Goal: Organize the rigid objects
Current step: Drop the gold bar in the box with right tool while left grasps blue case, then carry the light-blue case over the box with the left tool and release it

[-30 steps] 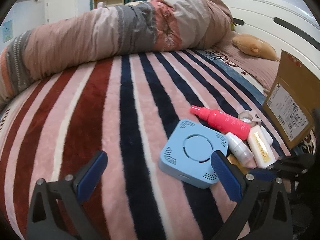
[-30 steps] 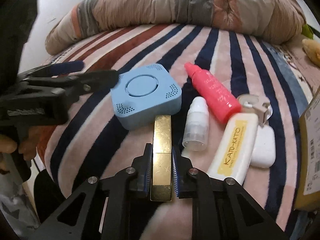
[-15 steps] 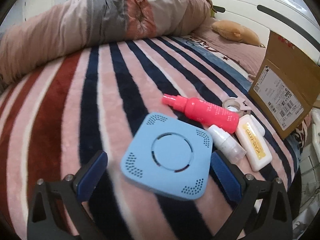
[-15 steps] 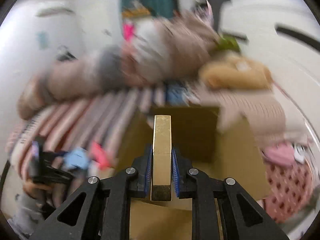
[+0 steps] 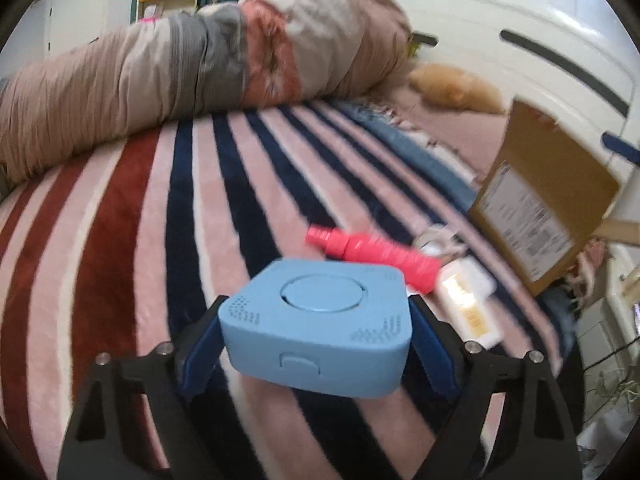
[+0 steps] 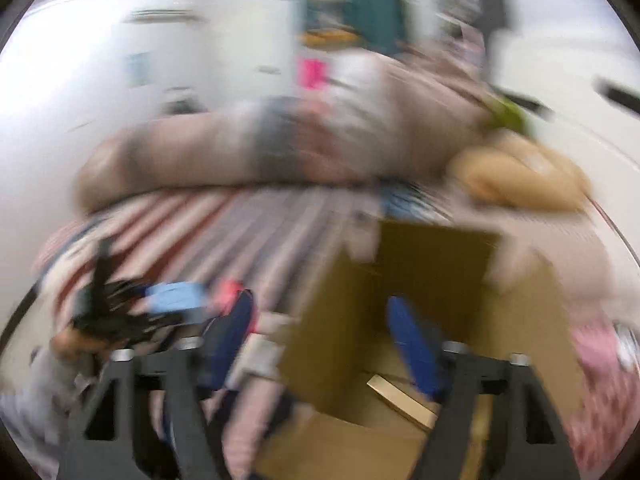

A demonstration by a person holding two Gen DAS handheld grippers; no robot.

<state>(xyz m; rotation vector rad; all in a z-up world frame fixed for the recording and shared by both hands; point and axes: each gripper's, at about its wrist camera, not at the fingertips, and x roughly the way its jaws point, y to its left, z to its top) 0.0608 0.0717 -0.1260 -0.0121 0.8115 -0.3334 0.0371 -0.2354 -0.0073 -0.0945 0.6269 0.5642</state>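
Observation:
My left gripper [image 5: 316,344] is shut on the light blue square device [image 5: 320,320], its blue pads against both sides, just above the striped blanket. Behind it lie a pink spray bottle [image 5: 376,254], a white and yellow tube [image 5: 468,308] and a tape roll [image 5: 434,238]. My right gripper [image 6: 324,340] is open and empty over the open cardboard box [image 6: 400,304]. The gold bar [image 6: 400,400] lies on the box floor. The right wrist view is blurred; the left gripper with the blue device [image 6: 176,306] shows at its lower left.
The cardboard box [image 5: 540,204] stands at the right edge of the bed, with a label on its side. A rolled duvet [image 5: 192,68] lies across the far side. A tan pillow [image 5: 456,86] is by the white headboard. The striped blanket [image 5: 120,240] covers the bed.
My left gripper closed on the blue device and raised it slightly. My right gripper opened and let go of the gold bar, which now lies inside the box.

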